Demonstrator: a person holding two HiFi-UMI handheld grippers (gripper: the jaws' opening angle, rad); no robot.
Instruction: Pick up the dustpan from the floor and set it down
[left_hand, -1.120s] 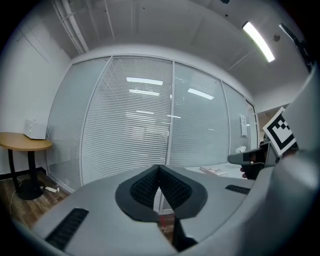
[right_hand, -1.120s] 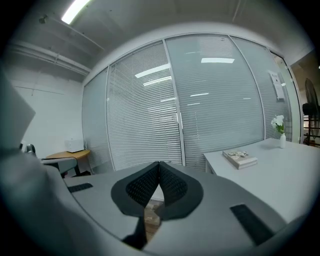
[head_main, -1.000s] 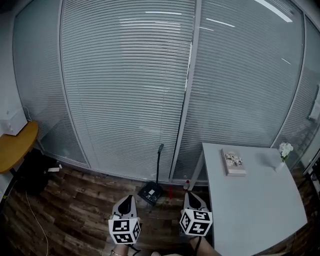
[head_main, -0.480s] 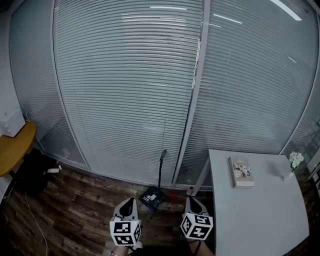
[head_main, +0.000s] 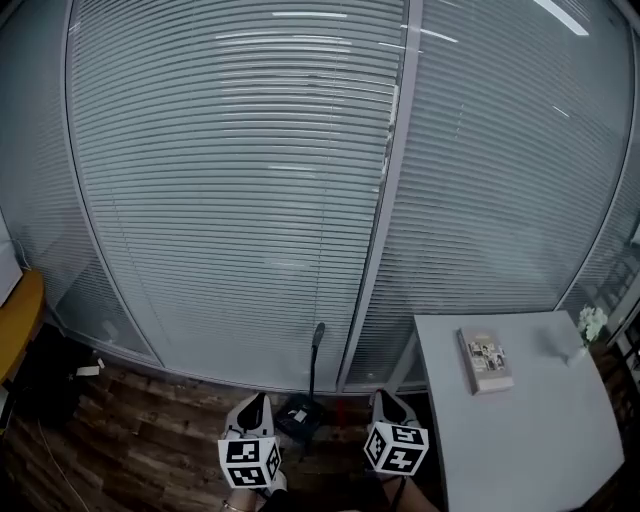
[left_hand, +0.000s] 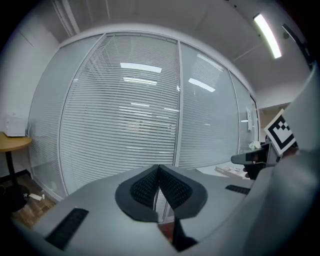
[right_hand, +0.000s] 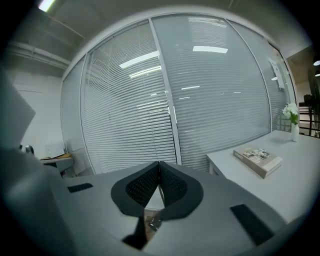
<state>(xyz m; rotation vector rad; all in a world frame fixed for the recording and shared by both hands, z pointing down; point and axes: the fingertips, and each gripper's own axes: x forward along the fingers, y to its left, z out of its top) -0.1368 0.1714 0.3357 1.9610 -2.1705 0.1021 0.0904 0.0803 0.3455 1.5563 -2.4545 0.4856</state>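
Observation:
A dark dustpan (head_main: 299, 415) stands on the wooden floor at the foot of the glass wall, its long handle (head_main: 316, 352) rising upright. In the head view it lies between my two grippers, just beyond their tips. My left gripper (head_main: 254, 403) is to its left and my right gripper (head_main: 386, 398) to its right. Both hold nothing. In the left gripper view the jaws (left_hand: 159, 169) meet tip to tip, shut. In the right gripper view the jaws (right_hand: 159, 165) are likewise shut, pointing at the blinds.
A white table (head_main: 520, 440) stands at the right with a book (head_main: 486, 359) and a small vase of white flowers (head_main: 592, 324). Glass walls with blinds (head_main: 260, 180) fill the back. A round wooden table (head_main: 12, 315) and a dark bag (head_main: 45, 372) stand at the left.
The view and both grippers have moved forward toward the glass wall. The dustpan now lies lower in the picture, close between the two gripper tips.

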